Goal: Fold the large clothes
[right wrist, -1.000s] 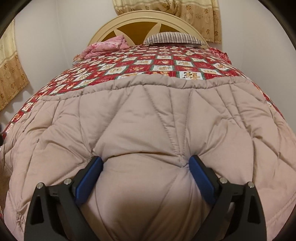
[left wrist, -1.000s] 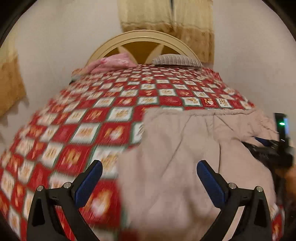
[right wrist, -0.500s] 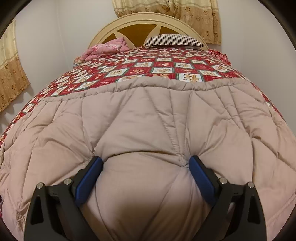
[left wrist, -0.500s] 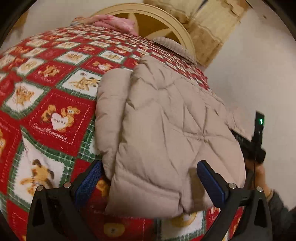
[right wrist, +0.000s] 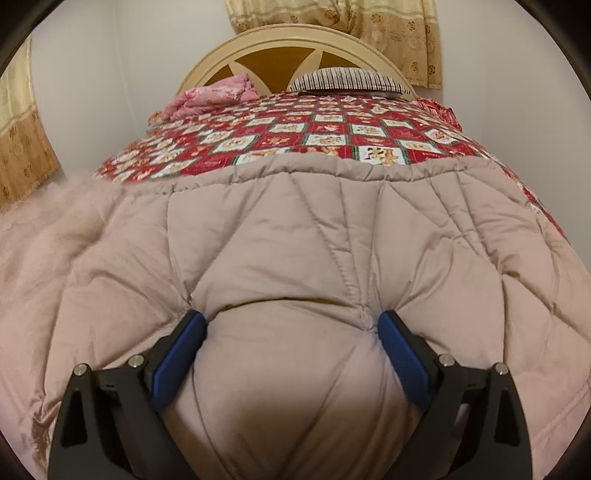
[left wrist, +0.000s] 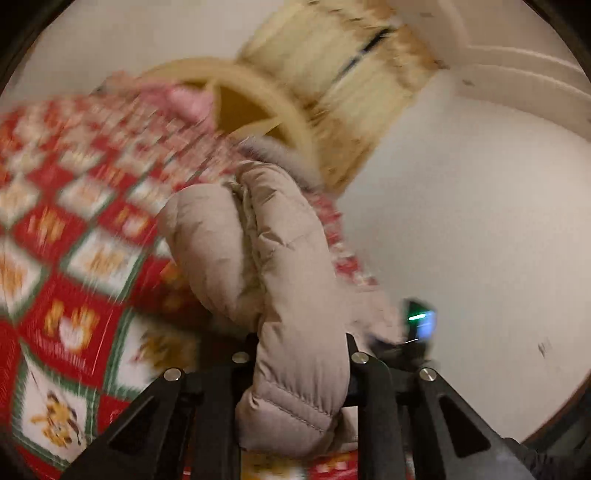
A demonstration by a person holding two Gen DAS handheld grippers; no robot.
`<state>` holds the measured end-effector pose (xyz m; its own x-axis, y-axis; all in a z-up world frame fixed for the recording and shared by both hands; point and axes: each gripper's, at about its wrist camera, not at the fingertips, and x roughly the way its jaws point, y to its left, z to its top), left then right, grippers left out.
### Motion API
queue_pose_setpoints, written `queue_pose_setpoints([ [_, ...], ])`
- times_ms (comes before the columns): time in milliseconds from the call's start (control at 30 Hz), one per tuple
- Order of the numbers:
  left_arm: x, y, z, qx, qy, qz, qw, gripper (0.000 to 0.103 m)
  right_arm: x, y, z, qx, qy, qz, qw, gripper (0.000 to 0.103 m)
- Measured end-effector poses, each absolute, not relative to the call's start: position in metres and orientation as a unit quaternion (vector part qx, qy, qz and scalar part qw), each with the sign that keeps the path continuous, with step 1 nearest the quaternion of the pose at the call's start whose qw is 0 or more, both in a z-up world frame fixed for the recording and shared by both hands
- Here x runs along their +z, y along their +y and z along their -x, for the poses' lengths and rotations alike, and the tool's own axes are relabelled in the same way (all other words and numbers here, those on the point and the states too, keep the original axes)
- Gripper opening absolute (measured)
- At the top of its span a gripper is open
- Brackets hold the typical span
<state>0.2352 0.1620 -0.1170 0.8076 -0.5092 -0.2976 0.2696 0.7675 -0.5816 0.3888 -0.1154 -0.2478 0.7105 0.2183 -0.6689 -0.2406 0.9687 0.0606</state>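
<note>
Our left tool (left wrist: 301,354) has just clamped the coat's (left wrist: 280,266) puffy edge; our right tool (right wrist: 291,354), spread, straddles padding. That slick bulk could slip free.

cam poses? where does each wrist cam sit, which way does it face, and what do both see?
Left wrist: on the left gripper, rolled, facing the headboard; jaws have just closed on a fold of the coat.
Right wrist: on the right gripper, angled down at the coat; jaws apart, coat bulging between.
Shared: coat, quilt, headboard, curtain.
</note>
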Motion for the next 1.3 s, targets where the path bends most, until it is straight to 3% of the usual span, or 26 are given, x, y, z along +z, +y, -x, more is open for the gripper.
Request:
queue_pose_setpoints([
  [133,-0.056,0.141,-0.186,-0.245,0.169,0.209,0.932,0.019,-0.246,-0.083,-0.359,0.163,0.367,0.009,0.916,0.097],
  [300,-0.025,0.092,-0.171,-0.235,0.163,0.080,0.955,0.019,-0.250,-0.022,-0.324,0.229,0.355,0.029,0.906,0.098],
  [533,-0.010,0.037,-0.199,-0.272,0.156,0.030,0.949,0.019,-0.227,-0.095,-0.320,0.270,0.378,-0.038,0.885,0.096],
  [667,-0.027,-0.027,-0.221,-0.290,0.155,-0.034,0.944,0.019,-0.194,-0.209,-0.310,0.251,0.340,-0.135,0.896,0.096],
  [800,-0.084,-0.117,-0.242,-0.303,0.173,-0.149,0.925,0.019,-0.155,-0.301,-0.314,0.225,0.274,-0.242,0.903,0.096],
  [900,-0.132,-0.167,-0.245,-0.289,0.176,-0.250,0.907,0.019,-0.133,-0.316,-0.331,0.260,0.267,-0.258,0.892,0.093],
  [1033,-0.146,-0.185,-0.237,-0.273,0.152,-0.305,0.900,0.020,-0.123,-0.277,-0.358,0.334,0.320,-0.220,0.859,0.091],
  [1133,-0.142,-0.180,-0.235,-0.267,0.148,-0.308,0.901,0.028,-0.130,-0.242,-0.374,0.349,0.363,-0.175,0.846,0.082],
  [1200,-0.139,-0.179,-0.225,-0.256,0.142,-0.317,0.902,0.032,-0.141,-0.222,-0.384,0.319,0.396,-0.131,0.851,0.037],
  [1300,-0.122,-0.174,-0.208,-0.243,0.119,-0.331,0.904,0.045,-0.153,-0.212,-0.394,0.298,0.423,-0.115,0.848,0.027],
])
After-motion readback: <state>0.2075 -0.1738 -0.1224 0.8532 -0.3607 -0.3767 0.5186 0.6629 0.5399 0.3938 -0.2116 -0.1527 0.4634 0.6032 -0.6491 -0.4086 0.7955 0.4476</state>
